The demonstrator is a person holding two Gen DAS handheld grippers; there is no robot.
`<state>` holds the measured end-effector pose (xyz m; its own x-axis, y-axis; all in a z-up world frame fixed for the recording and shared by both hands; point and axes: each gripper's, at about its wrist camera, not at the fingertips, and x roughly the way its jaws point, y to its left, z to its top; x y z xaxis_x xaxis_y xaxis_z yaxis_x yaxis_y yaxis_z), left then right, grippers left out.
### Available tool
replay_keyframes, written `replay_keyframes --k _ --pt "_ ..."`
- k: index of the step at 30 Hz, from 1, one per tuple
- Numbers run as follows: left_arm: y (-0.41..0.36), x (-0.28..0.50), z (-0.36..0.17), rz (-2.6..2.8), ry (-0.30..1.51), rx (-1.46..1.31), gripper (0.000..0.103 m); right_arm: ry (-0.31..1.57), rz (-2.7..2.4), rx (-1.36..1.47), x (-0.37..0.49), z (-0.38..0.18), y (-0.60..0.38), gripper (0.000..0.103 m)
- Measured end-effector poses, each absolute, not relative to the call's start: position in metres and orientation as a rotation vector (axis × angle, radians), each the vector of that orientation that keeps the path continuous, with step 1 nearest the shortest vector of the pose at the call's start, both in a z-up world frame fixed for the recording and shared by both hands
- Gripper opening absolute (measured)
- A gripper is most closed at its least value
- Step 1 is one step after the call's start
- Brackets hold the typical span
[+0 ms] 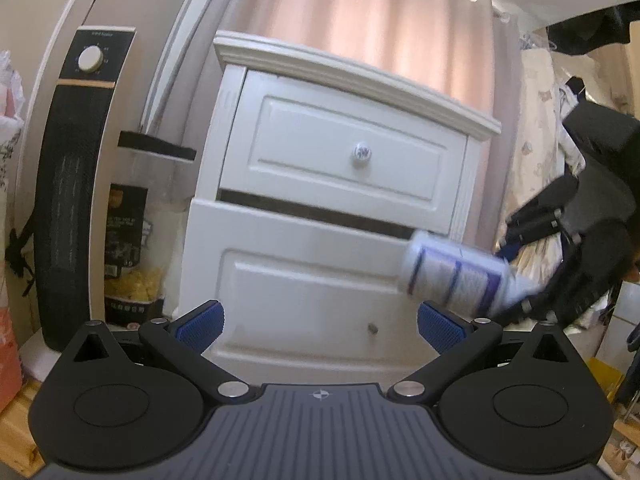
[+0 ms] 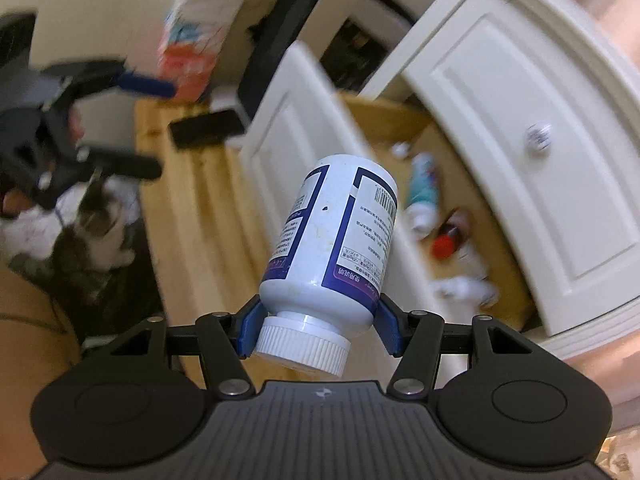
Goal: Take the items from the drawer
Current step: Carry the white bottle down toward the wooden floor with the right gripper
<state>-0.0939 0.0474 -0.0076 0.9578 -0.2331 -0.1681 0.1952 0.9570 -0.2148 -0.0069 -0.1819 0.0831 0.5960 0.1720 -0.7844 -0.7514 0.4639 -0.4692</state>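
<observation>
Right gripper (image 2: 316, 320) is clamped on bottle (image 2: 330, 236) at its shoulder by the cap, above the drawer (image 2: 400, 114) front edge. Rigid, smooth plastic, probably light; slip is judged possible. Left gripper (image 1: 318, 326) is spread wide, empty.

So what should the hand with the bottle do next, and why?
Probably carry the bottle away from the drawer and set it down. The right gripper is already shut on it near the cap, clear of the drawer, where more items lie; the left gripper is open and empty.
</observation>
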Motion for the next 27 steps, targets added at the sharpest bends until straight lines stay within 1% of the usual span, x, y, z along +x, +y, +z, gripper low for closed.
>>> replay_keyframes --k 3,6,10,13,17,21,25,27 --pt "0.049 -0.092 -0.014 -0.205 0.216 -0.197 0.103 0.788 0.670 -0.979 -0.010 0.055 -0.179 0.057" --pt "0.051 -0.091 -0.020 -0.193 0.233 -0.209 0.103 0.853 0.687 -1.077 -0.005 0.022 -0.173 0.057" --pt "0.056 -0.090 -0.029 -0.186 0.253 -0.235 0.103 0.929 0.710 -1.274 0.001 -0.026 -0.158 0.057" --pt "0.061 -0.087 -0.037 -0.186 0.273 -0.254 0.103 1.005 0.742 -1.337 0.009 -0.054 -0.146 0.057" --pt "0.069 -0.082 -0.046 -0.168 0.301 -0.273 0.103 1.038 0.787 -1.461 0.010 -0.085 -0.135 0.057" --pt "0.076 -0.077 -0.049 -0.160 0.334 -0.272 0.103 1.022 0.811 -1.568 0.005 -0.103 -0.130 0.057" --pt "0.077 -0.079 -0.050 -0.154 0.323 -0.261 0.103 0.923 0.769 -1.825 -0.005 -0.126 -0.134 0.057" --pt "0.077 -0.079 -0.051 -0.163 0.326 -0.266 0.103 0.914 0.762 -1.912 -0.009 -0.136 -0.136 0.057"
